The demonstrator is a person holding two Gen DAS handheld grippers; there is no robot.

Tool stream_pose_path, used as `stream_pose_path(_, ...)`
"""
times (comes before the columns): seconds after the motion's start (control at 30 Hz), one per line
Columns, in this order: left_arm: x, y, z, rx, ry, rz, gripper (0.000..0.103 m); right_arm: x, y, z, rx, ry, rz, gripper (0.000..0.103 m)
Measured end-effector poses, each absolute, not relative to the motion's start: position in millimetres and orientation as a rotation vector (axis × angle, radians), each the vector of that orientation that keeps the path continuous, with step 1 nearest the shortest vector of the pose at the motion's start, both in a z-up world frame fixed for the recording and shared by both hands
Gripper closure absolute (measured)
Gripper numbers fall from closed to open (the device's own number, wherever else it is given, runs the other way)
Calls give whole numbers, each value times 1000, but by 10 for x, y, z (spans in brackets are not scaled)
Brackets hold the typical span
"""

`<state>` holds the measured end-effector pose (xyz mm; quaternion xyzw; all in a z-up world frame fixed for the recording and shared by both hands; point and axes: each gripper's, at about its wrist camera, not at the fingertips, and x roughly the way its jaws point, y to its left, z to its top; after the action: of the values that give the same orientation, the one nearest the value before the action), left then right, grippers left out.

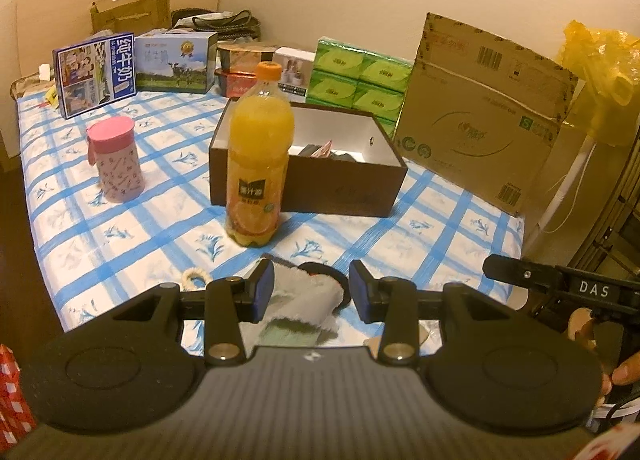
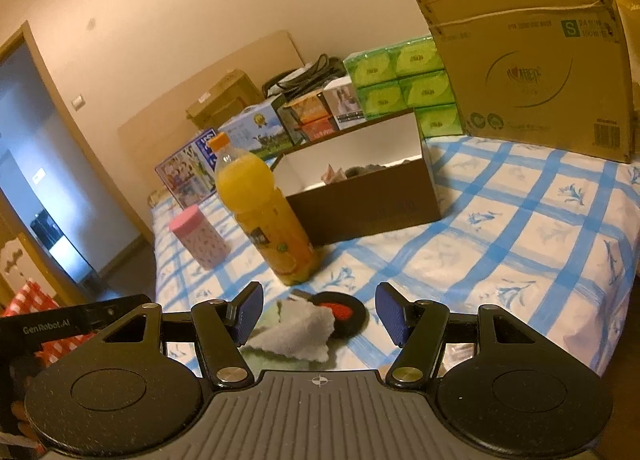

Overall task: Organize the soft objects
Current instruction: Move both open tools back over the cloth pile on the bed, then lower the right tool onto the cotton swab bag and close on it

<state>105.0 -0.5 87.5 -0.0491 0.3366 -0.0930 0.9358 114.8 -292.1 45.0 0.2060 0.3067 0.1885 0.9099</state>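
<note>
Right at the near edge of the bed (image 1: 440, 219), whose cover is white with a blue check and small blue sprigs, lies a pale grey fluffy cloth (image 1: 304, 300), folded, with a flat round black pad bearing a red mark (image 2: 340, 314) tucked against its far side. Taking the tall clear plastic bottle of orange juice with an orange cap (image 1: 258, 163) as the landmark: the cloth lies just in front of it, the open brown cardboard box with a white inside (image 1: 340, 187) stands directly behind it, and a pink lidded cup with a small print (image 1: 116, 159) stands well off to its left. Some crumpled things lie in the box (too dim to tell what they are). Behind the box are stacked green packs of tissue (image 1: 360, 79), and to their right a large brown cardboard carton (image 1: 480, 111) leans upright. Boxes printed in blue and white (image 1: 94, 73) stand far behind the bottle to the left. The left hand-held gripper (image 1: 312, 296) hangs over the cloth with its blue pads (image 1: 264, 292) partly apart, the cloth showing between them but not pinched. The right hand-held gripper (image 2: 320, 316) is spread wider above the same cloth and pad, holding nothing.
</note>
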Motion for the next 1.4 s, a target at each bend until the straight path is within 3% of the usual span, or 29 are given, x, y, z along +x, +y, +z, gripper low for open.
stream_pose_path(1.07,1115,265,325,-56,820,-101,65,1156,-2975,-132,267,759,270,41)
stream_pose_path(1.4,1262,289,144,-45,855,-80,65,1263,-3124,-442,-33,728,290,41)
